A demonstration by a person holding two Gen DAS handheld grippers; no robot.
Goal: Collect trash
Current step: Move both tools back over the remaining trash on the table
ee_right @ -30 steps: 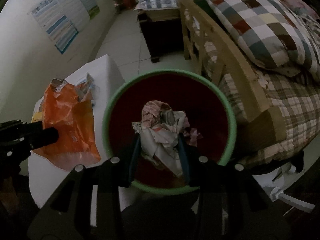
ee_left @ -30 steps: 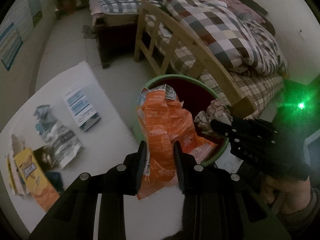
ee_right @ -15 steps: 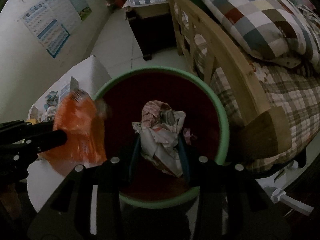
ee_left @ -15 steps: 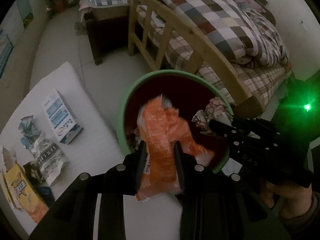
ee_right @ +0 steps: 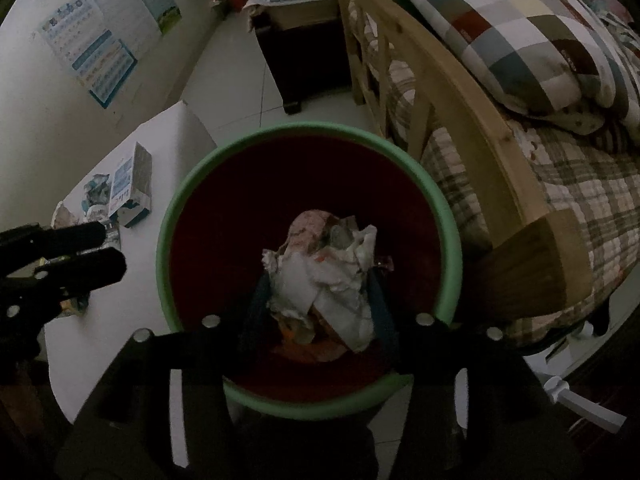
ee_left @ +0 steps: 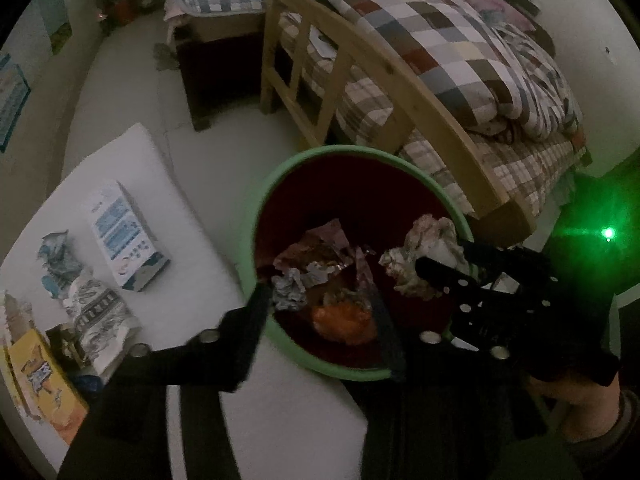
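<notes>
I'm spreading the jaws of both grippers over the green-rimmed bin [ee_right: 451,236]. The left gripper [ee_left: 320,300] is empty, with the orange wrapper [ee_left: 344,322] lying inside the bin. The right gripper [ee_right: 316,300] is pointing steeply down, loosening around the crumpled paper wad [ee_right: 324,276]. The blue-and-white box [ee_left: 124,236], more wrappers [ee_left: 80,300] and a yellow packet [ee_left: 36,380] are waiting on the white table [ee_left: 168,200].

Orange wrapper [ee_left: 345,322] down inside green-rimmed red bin [ee_left: 280,178], crumpled white paper wad [ee_right: 326,280] above it
</notes>
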